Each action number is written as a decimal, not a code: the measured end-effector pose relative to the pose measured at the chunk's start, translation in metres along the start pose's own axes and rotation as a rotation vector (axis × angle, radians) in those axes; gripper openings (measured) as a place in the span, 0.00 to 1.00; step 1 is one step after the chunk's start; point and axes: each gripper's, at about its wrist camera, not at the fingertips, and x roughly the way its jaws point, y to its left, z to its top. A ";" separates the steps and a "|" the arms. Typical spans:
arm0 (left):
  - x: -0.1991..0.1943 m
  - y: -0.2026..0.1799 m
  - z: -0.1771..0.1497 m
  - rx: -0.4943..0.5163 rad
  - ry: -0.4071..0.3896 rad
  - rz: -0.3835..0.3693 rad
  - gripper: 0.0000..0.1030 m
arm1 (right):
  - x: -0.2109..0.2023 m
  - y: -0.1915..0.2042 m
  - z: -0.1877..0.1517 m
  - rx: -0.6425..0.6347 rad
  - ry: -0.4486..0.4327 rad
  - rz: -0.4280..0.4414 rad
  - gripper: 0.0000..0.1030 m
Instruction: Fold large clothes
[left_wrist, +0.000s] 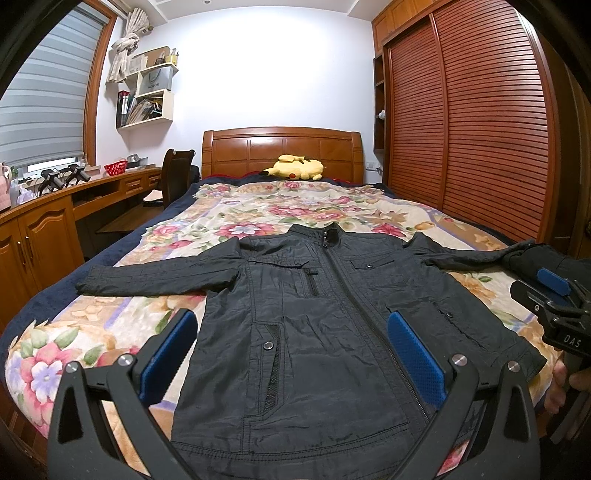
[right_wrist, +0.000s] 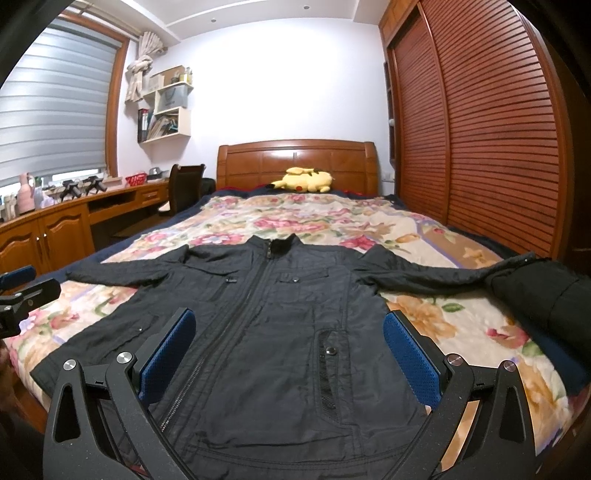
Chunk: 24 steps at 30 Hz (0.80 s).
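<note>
A black zip-up jacket (left_wrist: 314, 314) lies face up and flat on the floral bedspread (left_wrist: 295, 206), collar toward the headboard, both sleeves spread out sideways. It also shows in the right wrist view (right_wrist: 266, 325). My left gripper (left_wrist: 291, 354) is open and empty, hovering over the jacket's lower left part. My right gripper (right_wrist: 288, 354) is open and empty above the jacket's lower right part; its body shows at the right edge of the left wrist view (left_wrist: 554, 306). The left gripper shows at the left edge of the right wrist view (right_wrist: 22, 295).
A second dark garment (right_wrist: 546, 295) lies at the bed's right edge by the jacket's sleeve end. A yellow plush toy (left_wrist: 295, 168) rests by the wooden headboard (left_wrist: 280, 147). A slatted wardrobe (left_wrist: 480, 118) stands right of the bed, a desk (left_wrist: 55, 206) and chair (left_wrist: 177, 173) left.
</note>
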 end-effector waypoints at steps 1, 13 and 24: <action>0.000 0.000 0.000 -0.001 -0.001 0.000 1.00 | 0.000 0.000 0.000 0.000 0.001 0.000 1.00; 0.000 0.000 0.001 -0.001 -0.003 0.000 1.00 | 0.000 0.000 0.000 0.000 -0.002 0.001 1.00; -0.001 0.003 0.004 -0.003 0.008 -0.008 1.00 | -0.001 0.002 0.000 0.000 0.004 0.001 1.00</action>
